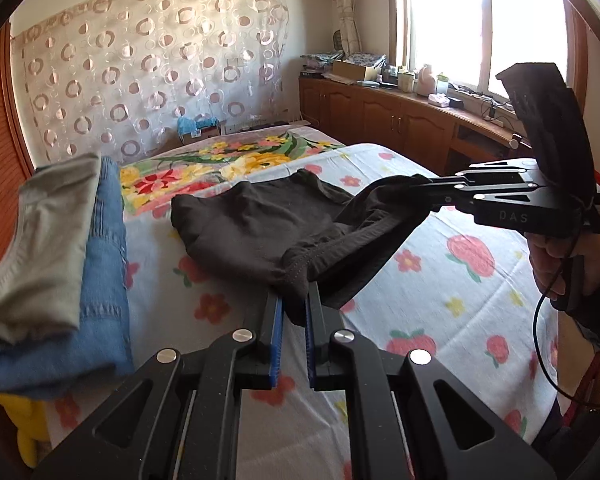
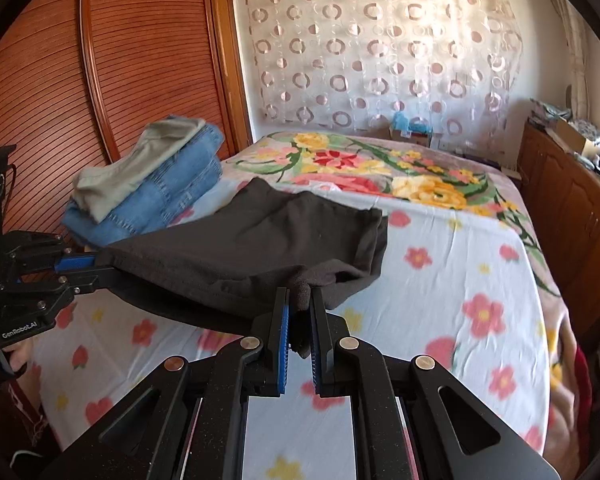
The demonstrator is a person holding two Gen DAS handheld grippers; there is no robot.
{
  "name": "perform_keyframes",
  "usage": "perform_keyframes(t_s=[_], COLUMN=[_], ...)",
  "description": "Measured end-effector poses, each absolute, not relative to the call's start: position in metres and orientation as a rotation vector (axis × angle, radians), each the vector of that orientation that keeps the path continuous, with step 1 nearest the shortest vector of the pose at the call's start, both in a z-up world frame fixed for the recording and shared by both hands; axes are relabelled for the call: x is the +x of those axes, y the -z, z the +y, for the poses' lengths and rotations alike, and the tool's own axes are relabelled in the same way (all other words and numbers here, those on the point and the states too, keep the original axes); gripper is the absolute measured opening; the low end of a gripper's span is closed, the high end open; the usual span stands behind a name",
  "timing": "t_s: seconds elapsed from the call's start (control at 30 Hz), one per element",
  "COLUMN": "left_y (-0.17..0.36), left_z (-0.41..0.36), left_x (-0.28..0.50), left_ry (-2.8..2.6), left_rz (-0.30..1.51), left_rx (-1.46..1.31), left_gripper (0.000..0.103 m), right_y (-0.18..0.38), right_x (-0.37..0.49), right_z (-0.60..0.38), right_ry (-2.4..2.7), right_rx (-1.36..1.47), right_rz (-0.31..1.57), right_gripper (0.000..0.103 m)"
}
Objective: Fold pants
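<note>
Bed [image 2: 440,280]: floral sheet beneath both claws.
Pants [image 2: 260,248]: dark, bunched, long axis spanning claw to claw.
Left claw [image 1: 294,304]: clamped on pants.
Right claw [image 2: 300,312]: clamped on pants.

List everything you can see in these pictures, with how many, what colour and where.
black pants: one, black, held over the bed by both grippers
jeans: one, blue, folded, on the bed's left side
grey-green garment: one, on top of the jeans
bedsheet: one, white with pink flowers, covering the bed
floral blanket: one, multicoloured, far end of the bed
wooden cabinets: brown, below the window
left gripper: black, blue pads, shut on the pants
right gripper: black, blue pads, shut on the pants
</note>
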State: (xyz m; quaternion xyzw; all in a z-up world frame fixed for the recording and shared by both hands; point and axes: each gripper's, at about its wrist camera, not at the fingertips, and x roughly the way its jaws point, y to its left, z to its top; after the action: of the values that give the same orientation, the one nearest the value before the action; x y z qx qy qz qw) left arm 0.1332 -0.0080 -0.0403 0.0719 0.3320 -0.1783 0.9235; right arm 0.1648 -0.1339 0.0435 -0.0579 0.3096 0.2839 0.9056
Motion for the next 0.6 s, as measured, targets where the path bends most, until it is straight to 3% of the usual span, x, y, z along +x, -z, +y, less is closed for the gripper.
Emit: perform_keyframes(t_s=[0.6], left_y=[0.074], left_z=[-0.004], left_x=[0.079], left_ry=[0.383], left_rz=[0.74], left_rx=[0.057], left_gripper=[0.01], right_y=[-0.001], right_x=[0.143], right_z=[-0.158], right_ry=[-0.619], right_rx=[-0.07], right_rz=[0.694], right_gripper=[0.009])
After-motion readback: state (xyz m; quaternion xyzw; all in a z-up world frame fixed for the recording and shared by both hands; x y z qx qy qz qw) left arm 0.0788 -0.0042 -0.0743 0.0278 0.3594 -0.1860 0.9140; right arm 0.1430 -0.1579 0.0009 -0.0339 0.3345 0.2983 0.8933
